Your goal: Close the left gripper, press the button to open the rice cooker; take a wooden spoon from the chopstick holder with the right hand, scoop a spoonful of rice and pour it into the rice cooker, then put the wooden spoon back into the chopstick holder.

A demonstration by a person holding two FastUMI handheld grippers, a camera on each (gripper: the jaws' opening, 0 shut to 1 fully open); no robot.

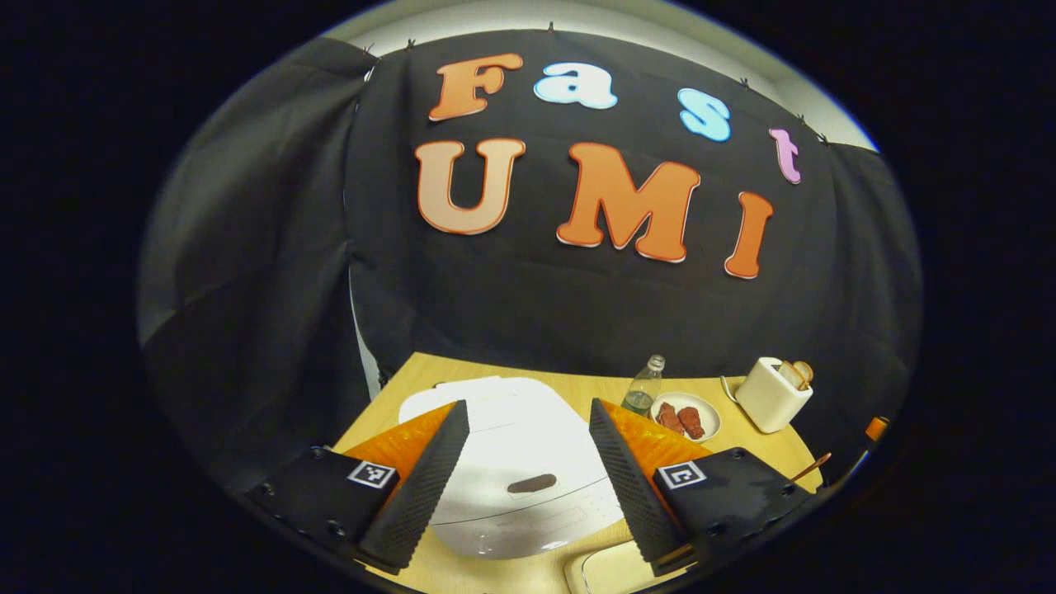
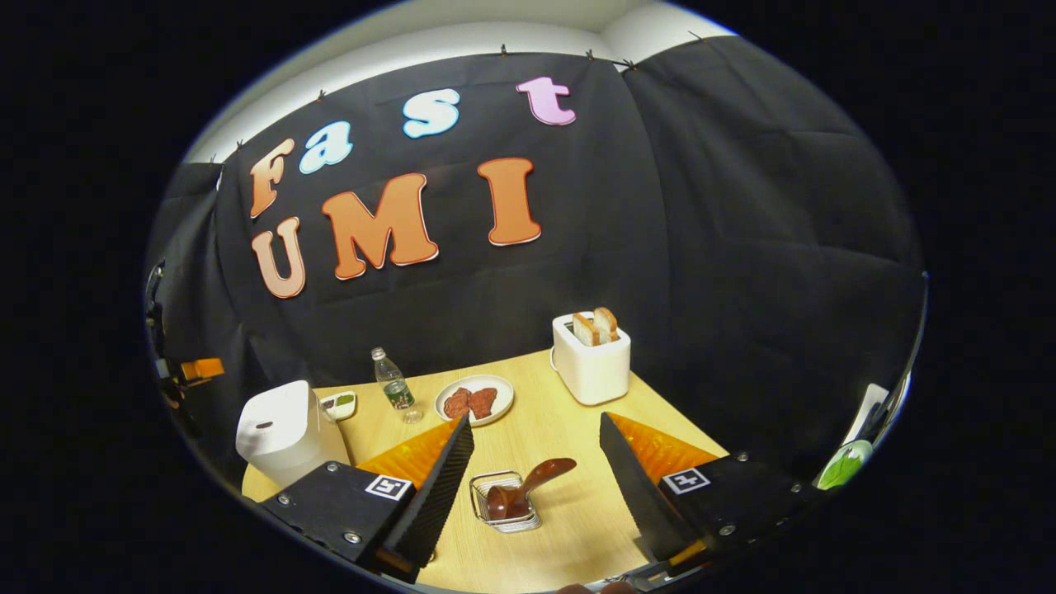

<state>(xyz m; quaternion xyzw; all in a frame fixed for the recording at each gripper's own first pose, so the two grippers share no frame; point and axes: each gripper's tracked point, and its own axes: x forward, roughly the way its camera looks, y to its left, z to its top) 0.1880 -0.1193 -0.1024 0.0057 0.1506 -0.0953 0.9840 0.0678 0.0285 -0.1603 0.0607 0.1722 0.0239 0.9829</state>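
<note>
I am looking at a pale wooden table point(image 2: 561, 429) with a smooth light grain, set in a booth walled with creased black cloth point(image 2: 742, 247); a strip of white ceiling shows at the top of both views.

In the left gripper view the left gripper point(image 1: 528, 470) sits low in the frame with its fingers spread wide apart, and their inner faces are ribbed. Between them, at lower centre, lies the rice cooker point(image 1: 520, 462): a rounded, glossy white body with its lid down and a dark oval button point(image 1: 532, 483) on top. To the right of centre I see a clear plastic bottle point(image 1: 643, 386), a white plate point(image 1: 706, 406) carrying reddish pieces, and a boxy white toaster point(image 1: 771, 396) with bread in its slots.

In the right gripper view the right gripper point(image 2: 536, 487) is also parted, holding nothing. Between its fingers, at lower centre, a small wire chopstick holder point(image 2: 505, 499) stands on the table, and the wooden spoon point(image 2: 528, 487) rests in it, dark and glossy, handle leaning up to the right. The rice cooker point(image 2: 285, 429) stands at the lower left of this frame, with a small white dish point(image 2: 340, 404) just beside it. The bottle point(image 2: 394, 388), plate point(image 2: 473, 400) and toaster point(image 2: 590, 355) sit across the middle.
</note>
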